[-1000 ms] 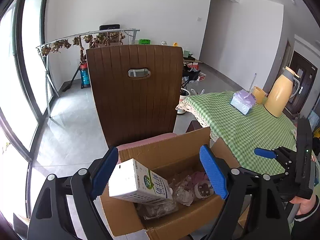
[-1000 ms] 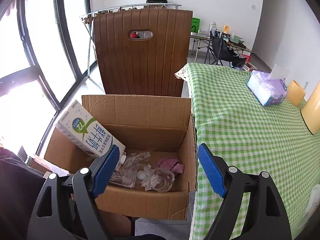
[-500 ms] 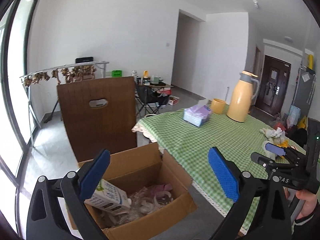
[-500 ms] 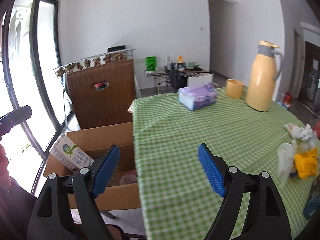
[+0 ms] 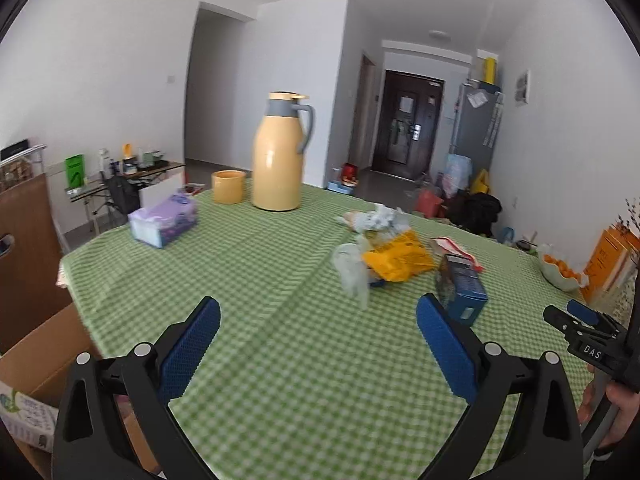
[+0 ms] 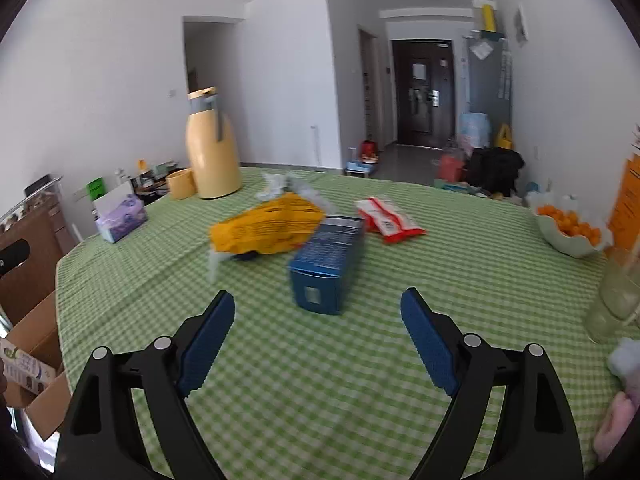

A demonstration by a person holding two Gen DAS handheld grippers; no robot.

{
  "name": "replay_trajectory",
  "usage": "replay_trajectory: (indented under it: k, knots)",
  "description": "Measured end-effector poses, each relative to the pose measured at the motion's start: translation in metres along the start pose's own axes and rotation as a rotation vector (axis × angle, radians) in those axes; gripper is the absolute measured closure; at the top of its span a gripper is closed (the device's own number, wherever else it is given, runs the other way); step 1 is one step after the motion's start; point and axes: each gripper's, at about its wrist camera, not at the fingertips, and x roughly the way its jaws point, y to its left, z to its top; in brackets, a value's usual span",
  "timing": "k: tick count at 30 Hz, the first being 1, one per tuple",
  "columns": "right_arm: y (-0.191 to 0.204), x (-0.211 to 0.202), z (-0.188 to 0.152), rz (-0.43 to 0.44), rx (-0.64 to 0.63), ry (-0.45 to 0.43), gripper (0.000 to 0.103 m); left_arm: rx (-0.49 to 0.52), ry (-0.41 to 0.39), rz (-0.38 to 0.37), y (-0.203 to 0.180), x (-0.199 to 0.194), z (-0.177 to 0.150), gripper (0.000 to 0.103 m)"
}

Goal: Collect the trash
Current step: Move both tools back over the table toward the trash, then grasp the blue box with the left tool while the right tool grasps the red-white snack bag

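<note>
Green-white checked tablecloth (image 6: 360, 380): woven cloth, matt, creased at 9 o'clock edge. Yellow jug (image 5: 278, 156): smooth glossy plastic, grey matt collar. Blue box (image 6: 330, 258): printed card, slight sheen. Yellow packet (image 6: 266, 228), red packet (image 6: 390, 220): crinkled glossy film. Cardboard box (image 5: 44, 356): rough brown corrugated. Tissue pack (image 5: 164, 224): soft shiny plastic wrap. Gripper pads (image 5: 192, 344): blue textured rubber.

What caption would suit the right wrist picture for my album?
Open right gripper hovers empty over a green checked table, facing a blue box, yellow bag and red wrapper.
</note>
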Motion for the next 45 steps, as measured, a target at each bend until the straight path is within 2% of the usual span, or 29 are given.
replay_trajectory:
  k: [6,9,13,15,18,19,20,21,25,27,30,32,35,39,40,41,42,43,44,45]
  knots:
    - [-0.073,-0.023,-0.008,-0.123,0.092,-0.009,0.021,0.078,0.062,-0.170,-0.097,0.073,-0.006,0.008]
    - [-0.093,-0.029,-0.005,-0.153,0.101,-0.001,0.021,0.094,0.122,-0.210,-0.139,0.125,-0.015,0.008]
    - [-0.111,-0.028,0.007,-0.168,0.093,0.015,0.021,0.124,0.178,-0.188,-0.186,0.186,-0.028,0.008]
    - [-0.116,-0.028,0.016,-0.176,0.085,0.024,0.021,0.115,0.228,-0.163,-0.200,0.216,-0.033,0.008]
    - [-0.116,-0.025,0.033,-0.133,0.082,0.010,0.018,0.061,0.333,-0.148,-0.210,0.259,-0.039,0.009]
    - [-0.115,-0.020,0.039,-0.130,0.073,0.015,0.018,0.038,0.341,-0.147,-0.208,0.265,-0.039,0.010]
    - [-0.113,-0.014,0.044,-0.132,0.055,0.020,0.018,0.016,0.340,-0.152,-0.206,0.269,-0.039,0.024]
    - [-0.111,-0.002,0.051,-0.135,0.026,0.031,0.018,0.003,0.346,-0.148,-0.205,0.271,-0.039,0.041]
    - [-0.108,0.058,0.069,-0.096,-0.017,0.112,0.018,0.022,0.301,-0.173,-0.194,0.251,-0.031,0.043]
    - [-0.103,0.108,0.076,-0.017,-0.022,0.185,0.018,0.074,0.287,-0.170,-0.185,0.232,-0.024,0.043]
    - [-0.090,0.180,0.082,0.015,-0.046,0.241,0.018,0.070,0.256,-0.162,-0.160,0.206,-0.008,0.043]
    - [-0.076,0.232,0.082,-0.016,-0.093,0.313,0.018,0.064,0.242,-0.144,-0.141,0.192,0.000,0.044]
    - [-0.063,0.282,0.081,-0.011,-0.121,0.374,0.018,0.060,0.205,-0.099,-0.115,0.172,0.011,0.043]
    - [-0.051,0.316,0.085,0.031,-0.104,0.406,0.018,0.116,0.140,0.003,-0.096,0.146,0.012,0.043]
    - [-0.048,0.322,0.086,0.033,-0.111,0.407,0.022,0.124,0.132,0.018,-0.091,0.140,0.011,0.043]
    - [-0.047,0.326,0.086,0.036,-0.119,0.416,0.040,0.123,0.134,0.032,-0.086,0.137,0.010,0.043]
    - [-0.046,0.329,0.086,0.033,-0.127,0.427,0.043,0.121,0.138,0.043,-0.082,0.136,0.008,0.043]
    - [-0.045,0.330,0.087,0.042,-0.120,0.436,0.054,0.119,0.144,0.049,-0.080,0.133,0.007,0.043]
    - [-0.046,0.327,0.086,0.094,-0.093,0.456,0.075,0.113,0.149,0.057,-0.077,0.131,0.006,0.043]
    - [-0.045,0.325,0.087,0.109,-0.085,0.464,0.080,0.105,0.150,0.061,-0.075,0.128,0.005,0.043]
